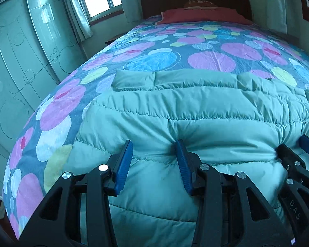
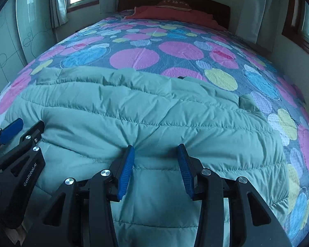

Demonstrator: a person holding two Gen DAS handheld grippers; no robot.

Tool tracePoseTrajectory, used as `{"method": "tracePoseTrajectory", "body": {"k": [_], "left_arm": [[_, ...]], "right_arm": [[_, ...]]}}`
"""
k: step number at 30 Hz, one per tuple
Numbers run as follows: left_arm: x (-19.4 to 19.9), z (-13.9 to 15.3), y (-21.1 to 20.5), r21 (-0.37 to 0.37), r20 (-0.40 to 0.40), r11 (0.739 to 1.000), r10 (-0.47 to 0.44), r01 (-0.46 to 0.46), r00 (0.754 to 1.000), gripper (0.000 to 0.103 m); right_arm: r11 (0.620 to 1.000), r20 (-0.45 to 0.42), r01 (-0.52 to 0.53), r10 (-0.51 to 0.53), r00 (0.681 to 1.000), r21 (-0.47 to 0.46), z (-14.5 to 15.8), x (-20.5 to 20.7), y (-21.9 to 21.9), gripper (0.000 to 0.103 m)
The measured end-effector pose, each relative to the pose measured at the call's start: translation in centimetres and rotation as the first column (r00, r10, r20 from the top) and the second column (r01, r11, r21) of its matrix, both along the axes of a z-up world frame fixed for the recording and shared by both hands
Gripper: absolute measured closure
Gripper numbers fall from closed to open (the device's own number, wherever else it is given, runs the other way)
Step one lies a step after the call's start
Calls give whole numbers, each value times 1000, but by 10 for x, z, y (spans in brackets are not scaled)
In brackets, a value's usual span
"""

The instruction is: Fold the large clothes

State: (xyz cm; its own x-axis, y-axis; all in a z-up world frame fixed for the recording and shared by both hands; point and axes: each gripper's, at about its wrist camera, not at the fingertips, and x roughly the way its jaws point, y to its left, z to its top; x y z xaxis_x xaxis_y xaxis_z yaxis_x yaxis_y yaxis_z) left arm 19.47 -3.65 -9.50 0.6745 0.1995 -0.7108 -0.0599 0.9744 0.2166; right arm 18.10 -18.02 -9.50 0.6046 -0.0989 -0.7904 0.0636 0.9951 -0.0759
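Lying flat on the bedspread point(image 1: 212, 59), the padded jacket point(image 1: 175, 111) fills the space ahead of both grippers; left gripper point(image 1: 154, 144) and right gripper point(image 2: 156, 147) jaws spread, tips pressing its puffy fabric.

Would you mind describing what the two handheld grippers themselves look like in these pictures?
Both match: the left gripper and right gripper have black angular plastic linkage arms with triangular cut-outs, round silver pivot bolts, and two ribbed blue finger pads. White "GenRobot.AI" lettering marks the left gripper's arm in the right wrist view. No cables or sleeves show.
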Motion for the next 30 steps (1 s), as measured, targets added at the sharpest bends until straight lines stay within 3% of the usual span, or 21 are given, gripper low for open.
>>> {"method": "tracePoseTrajectory", "body": {"k": [4, 9, 12, 14, 18, 20, 24, 27, 30], "left_arm": [[3, -7, -2, 1, -24, 1000, -15, 15, 1000, 62], [2, 24, 0, -43, 22, 999, -18, 19, 1000, 65], [15, 35, -9, -25, 50, 999, -36, 37, 998, 62], [29, 32, -14, -10, 45, 999, -35, 36, 998, 60], [55, -1, -19, 12, -61, 999, -45, 46, 997, 60], [52, 2, -19, 16, -53, 999, -50, 51, 997, 61], [48, 14, -5, -69, -16, 997, -21, 20, 1000, 60], [57, -10, -8, -13, -45, 999, -36, 36, 998, 59], [51, -5, -12, 20, -34, 999, -39, 40, 999, 60]], "right_arm": [[1000, -12, 2, -2, 1000, 15, -14, 4, -2, 59], [997, 19, 19, -20, 1000, 70, 13, 5, -10, 59], [996, 38, 32, -35, 999, 85, 22, 20, -15, 59], [996, 36, 35, -39, 999, 86, 20, 32, -14, 59], [996, -29, 35, -33, 999, 76, -6, 51, -13, 59], [996, -35, 31, -29, 999, 79, -10, 53, -14, 59], [992, -10, 58, -57, 998, 108, 4, 44, -23, 58], [995, -30, 55, -52, 998, 89, -16, 51, -24, 54], [996, -23, 50, -48, 999, 80, -11, 50, -23, 54]]}}
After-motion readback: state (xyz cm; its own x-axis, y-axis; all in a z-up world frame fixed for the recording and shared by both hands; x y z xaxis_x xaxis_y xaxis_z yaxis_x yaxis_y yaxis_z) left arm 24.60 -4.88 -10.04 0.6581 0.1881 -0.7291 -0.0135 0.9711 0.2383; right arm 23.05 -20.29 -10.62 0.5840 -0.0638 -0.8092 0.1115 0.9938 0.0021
